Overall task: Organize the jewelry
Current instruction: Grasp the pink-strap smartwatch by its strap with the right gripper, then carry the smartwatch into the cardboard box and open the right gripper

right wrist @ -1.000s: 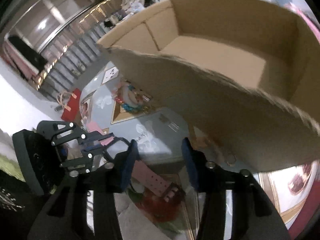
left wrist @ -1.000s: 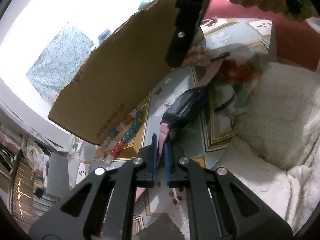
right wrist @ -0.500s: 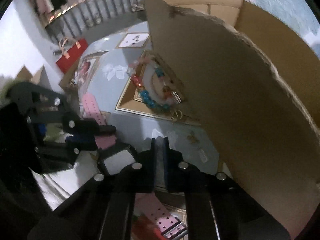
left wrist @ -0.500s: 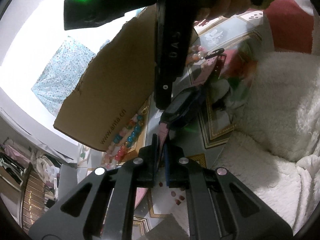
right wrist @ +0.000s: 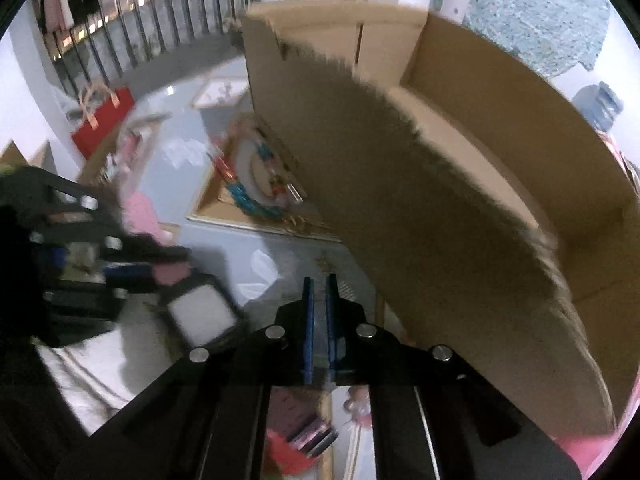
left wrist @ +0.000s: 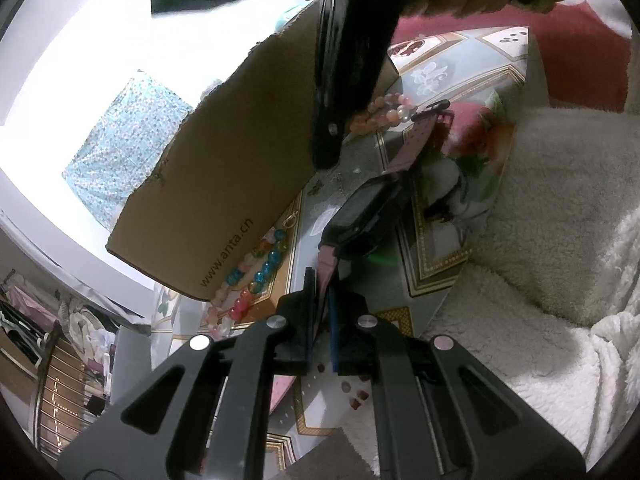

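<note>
In the left wrist view the left gripper [left wrist: 320,304] fills the bottom of the frame, its blue pads clamped on the pink strap of a smartwatch [left wrist: 366,212]; the watch's dark face lies just above the fingertips at the centre of the picture, and its other strap runs on toward the upper right, ending in a black buckle. A cardboard box [left wrist: 224,184] takes up the middle left; a bracelet of blue, red and pale beads [left wrist: 256,272] lies at its lower edge, partly hidden behind the box corner. A second strand of peach and pearl beads [left wrist: 384,112] sits in the upper centre, close to the buckle. The patterned tabletop [left wrist: 436,264] carries all of this, and a white fluffy blanket [left wrist: 560,220] covers the right side. The right gripper [left wrist: 340,88] hangs down from the top of the frame as a dark bar in front of the box.

In the right wrist view the right gripper [right wrist: 319,308] sits at the bottom centre, its jaws brought together with only a thin slit between the pads and nothing visible in it; the box wall, torn along its top edge, rises just to the right; the watch appears blurred at the lower left.
</note>
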A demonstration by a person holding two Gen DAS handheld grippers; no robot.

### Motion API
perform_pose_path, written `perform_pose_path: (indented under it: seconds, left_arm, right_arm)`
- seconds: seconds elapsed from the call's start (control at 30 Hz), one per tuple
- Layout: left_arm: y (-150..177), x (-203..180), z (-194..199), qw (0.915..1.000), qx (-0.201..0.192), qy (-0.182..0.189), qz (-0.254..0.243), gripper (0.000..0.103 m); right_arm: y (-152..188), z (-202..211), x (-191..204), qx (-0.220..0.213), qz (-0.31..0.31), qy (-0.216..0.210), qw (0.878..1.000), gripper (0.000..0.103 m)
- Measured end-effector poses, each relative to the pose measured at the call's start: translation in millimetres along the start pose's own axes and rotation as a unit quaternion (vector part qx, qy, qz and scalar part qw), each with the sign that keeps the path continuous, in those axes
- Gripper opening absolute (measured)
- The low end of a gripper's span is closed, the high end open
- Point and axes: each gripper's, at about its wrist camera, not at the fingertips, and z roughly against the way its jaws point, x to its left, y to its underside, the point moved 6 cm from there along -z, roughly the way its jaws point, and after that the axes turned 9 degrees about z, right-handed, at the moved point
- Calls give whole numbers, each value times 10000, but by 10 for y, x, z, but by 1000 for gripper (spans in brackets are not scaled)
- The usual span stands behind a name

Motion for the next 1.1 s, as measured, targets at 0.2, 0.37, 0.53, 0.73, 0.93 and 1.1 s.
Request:
perform_pose_path:
  seconds: [0.2,0.37,0.53,0.73,0.93,1.1]
  left_arm:
    - [-55,216,-8,9996,47,188,214,6]
    - [-72,333,-20,9952,137,639,728,5]
    - [-76,446,-39,9836,260,1185,1333,5]
    - [-77,545,-53,9808,331,1205,1495,2]
    - [-334,949,279,9750,120,1038,1960,2]
    - [-754,1523,493,9685,-305,900,2303,2]
  right_arm:
    - [292,282,122,-135,-290,-271,9991,33]
    - [407,159,414,16,-18,-216,9998,33]
    - [378,64,512,3,328,223,9992,33]
    - [307,192,448,-227,253,557,9979,5]
    - [79,602,477,-629,300,840,9940,4]
    - [-375,1059,179,-1207,74,1011,9875,4]
